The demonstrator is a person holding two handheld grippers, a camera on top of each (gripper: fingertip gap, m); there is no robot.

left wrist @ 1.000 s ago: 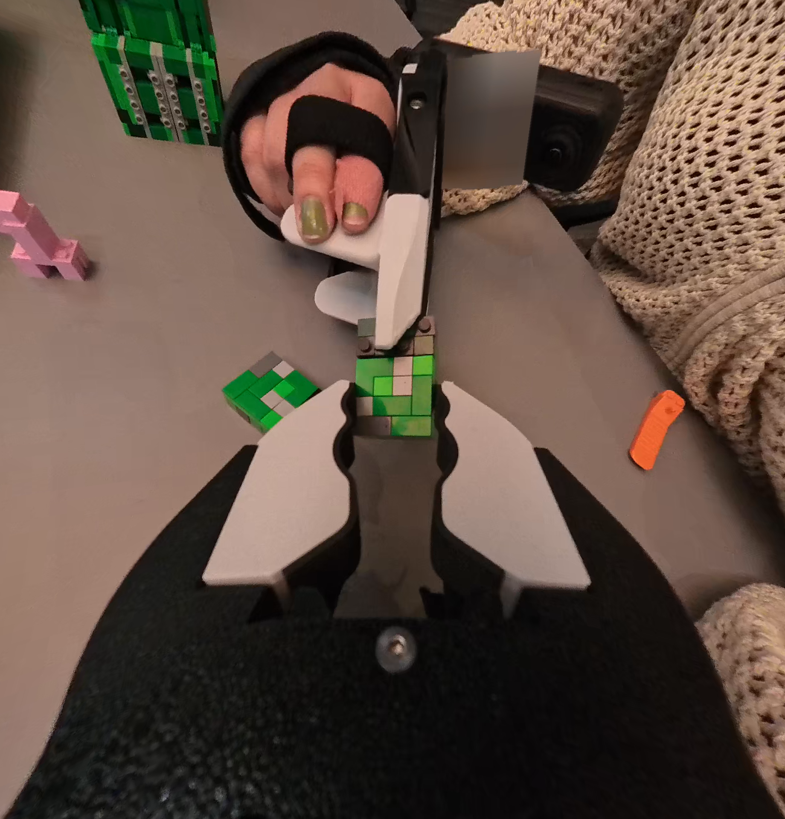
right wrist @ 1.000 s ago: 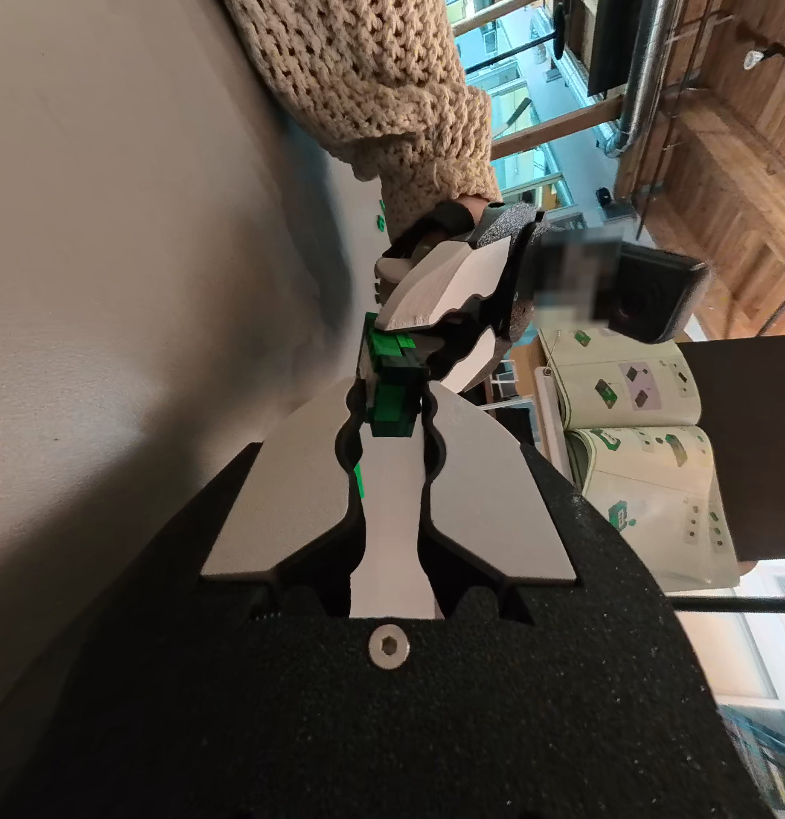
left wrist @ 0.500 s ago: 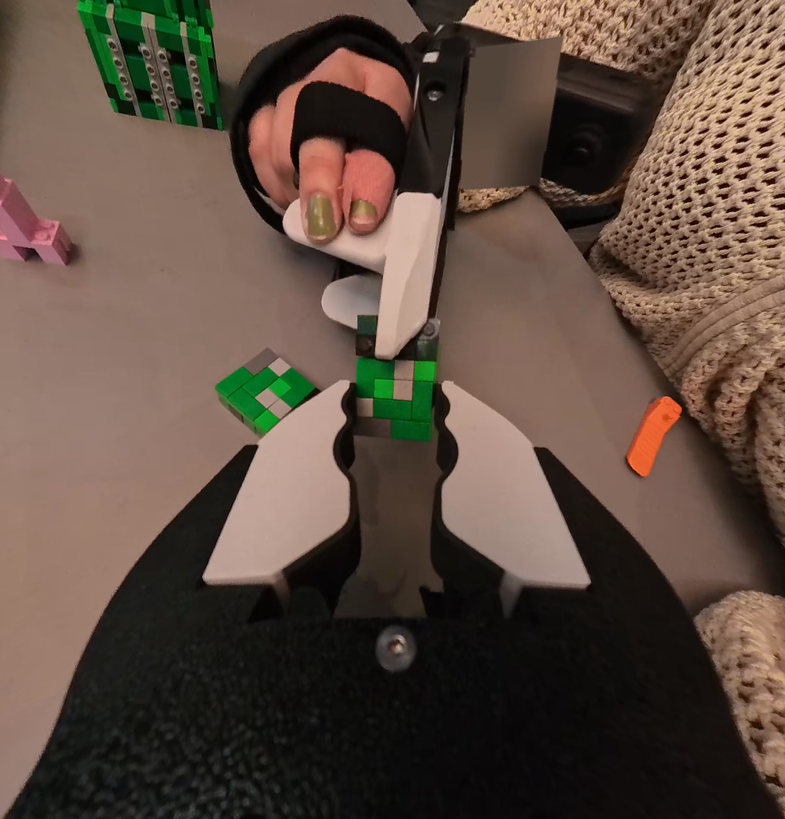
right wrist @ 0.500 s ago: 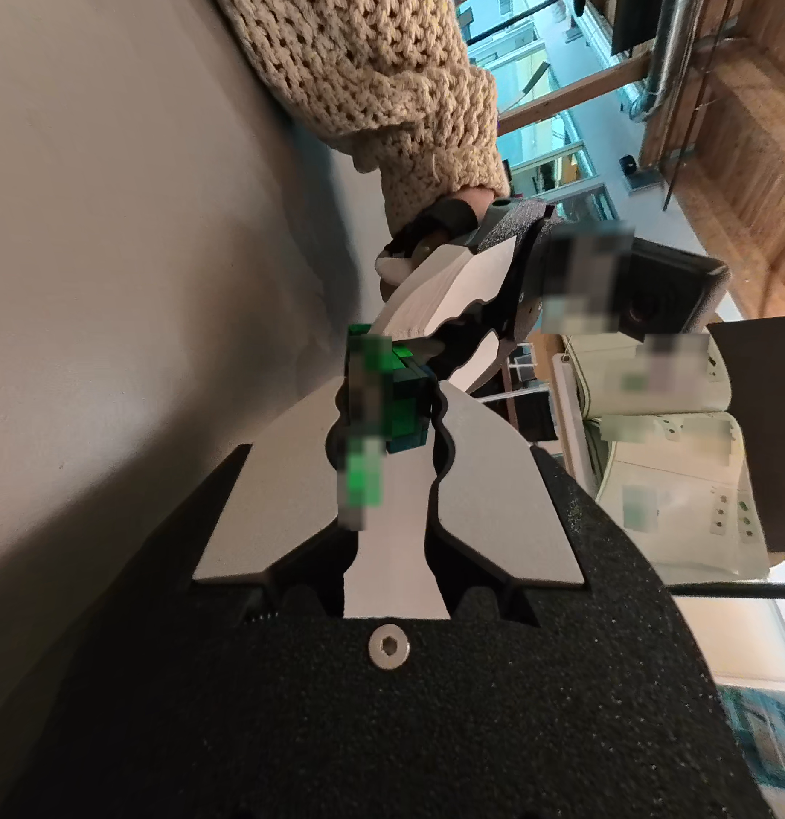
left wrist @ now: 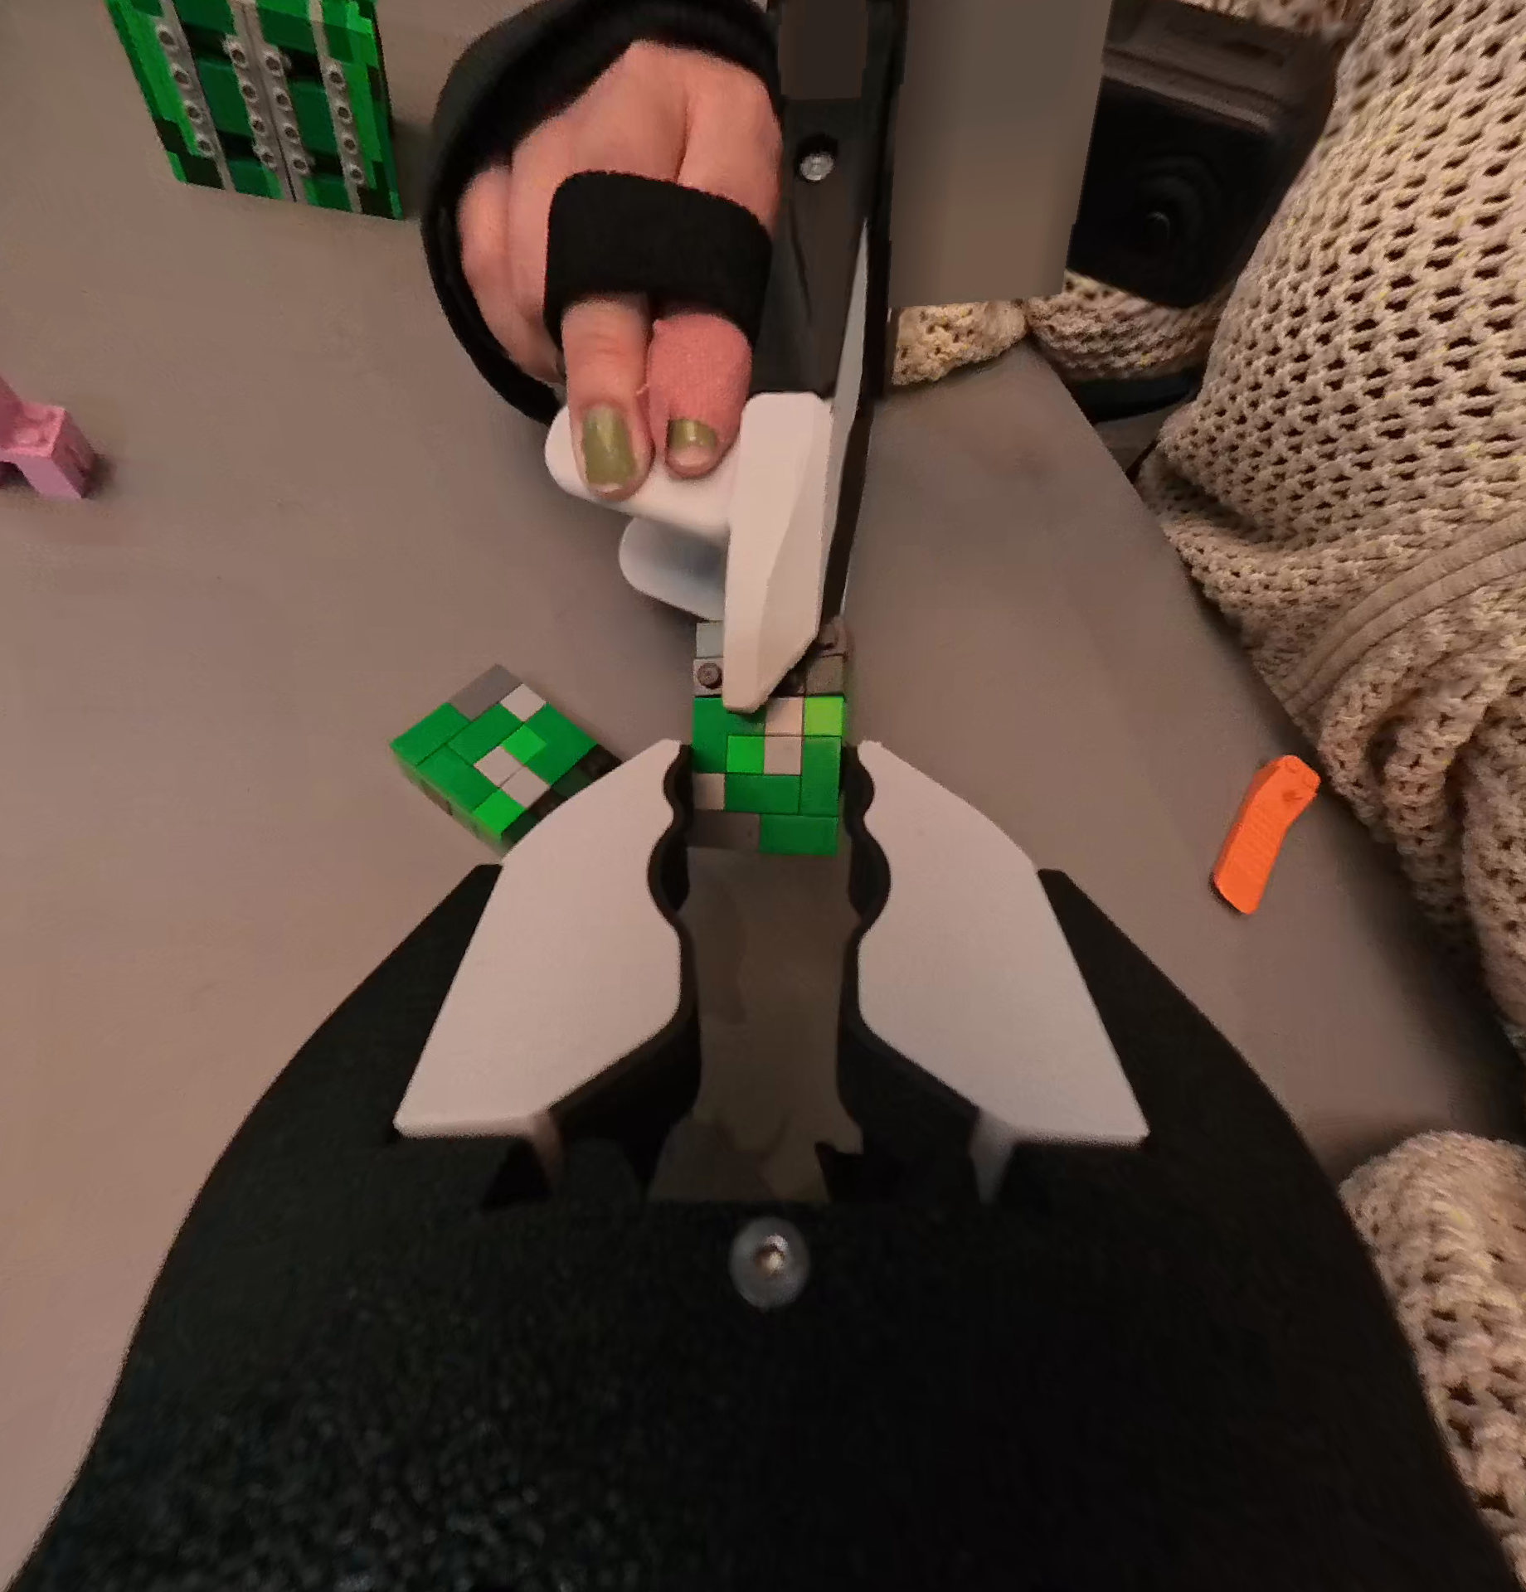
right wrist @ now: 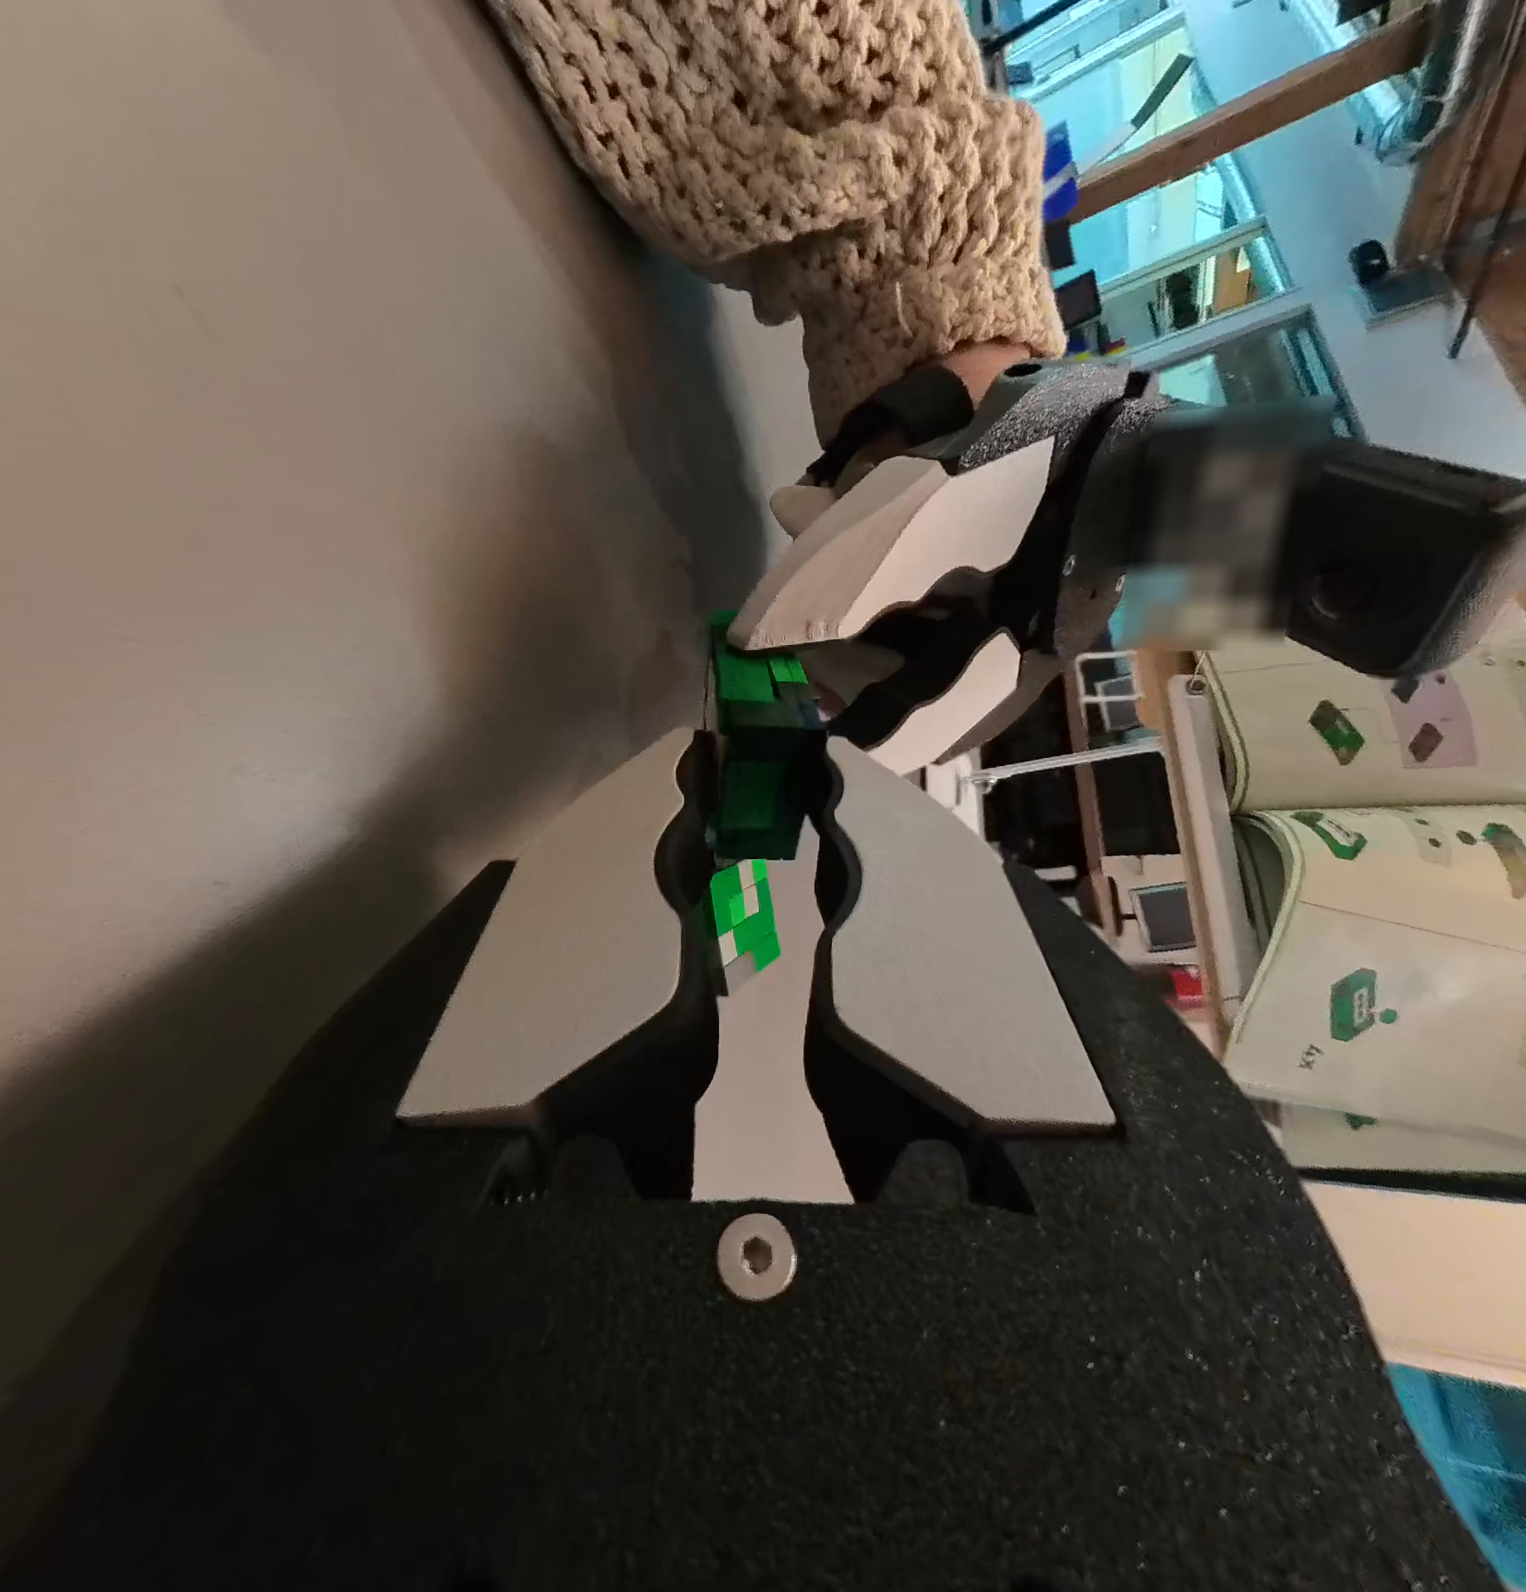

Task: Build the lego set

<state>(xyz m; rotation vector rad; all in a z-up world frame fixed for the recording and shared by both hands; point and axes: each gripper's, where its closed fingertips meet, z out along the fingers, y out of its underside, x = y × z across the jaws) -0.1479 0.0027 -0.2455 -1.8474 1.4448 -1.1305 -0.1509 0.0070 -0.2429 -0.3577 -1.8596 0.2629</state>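
The left tongs (left wrist: 764, 780) clamp a green-and-grey tiled lego block (left wrist: 768, 775), long axis pointing straight ahead above the grey counter (left wrist: 225, 603); the right tongs (left wrist: 764, 680) pinch its far end, bare counter beyond

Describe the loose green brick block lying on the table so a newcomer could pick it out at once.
On the grey table, look just left of the left gripper, which is shut on a green-and-grey brick panel. The flat green, grey and white brick block lies there untouched. Unlike the tall green striped brick tower and pink brick figure, it is low and mosaic-topped.
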